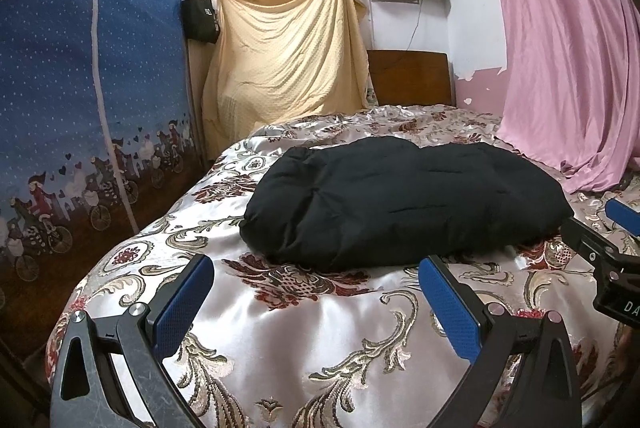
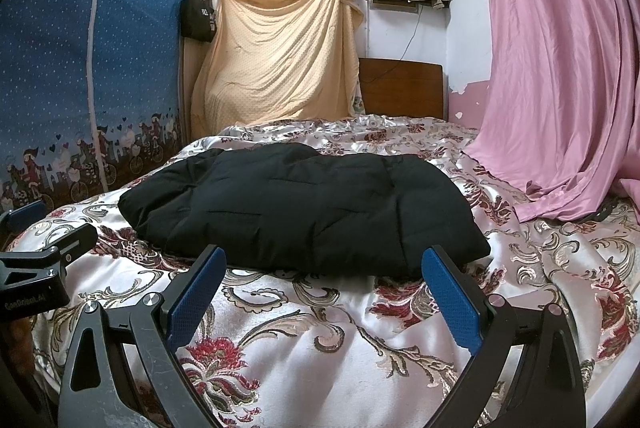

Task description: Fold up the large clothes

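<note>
On the bed (image 1: 320, 340), spread with a glossy floral satin cover, a black padded jacket (image 1: 400, 203) lies as a thick, roughly rectangular bundle, its quilted seams showing and no sleeve or hem trailing loose. In the left wrist view it sits at twelve to one o'clock beyond the fingers; in the right wrist view the same jacket (image 2: 296, 207) sits at eleven to twelve o'clock.

Both tools hang back from it. The left gripper (image 1: 316, 292) has its blue pads spread wide with only bedcover between them, and its fingertips stop just short of the jacket's near edge. The right gripper (image 2: 324, 284) is likewise spread and holds nothing, its tips close to the near edge but not visibly touching it. Each gripper shows at the rim of the other's view, the right at three o'clock, the left at nine o'clock, so the two sit side by side at the foot of the bundle.

Judging by the compact shape, the folding looks largely done, or this is a pause between folds; whether another fold is wanted cannot be read from here. If one is, the next move calls for both grippers to go forward together, pinch the near edge at two points well apart, and lift it evenly, since puffy padding tends to spring back and the satin underneath may let the bundle slide. A pink curtain (image 1: 560, 67) hangs at two o'clock, clear of the work.
</note>
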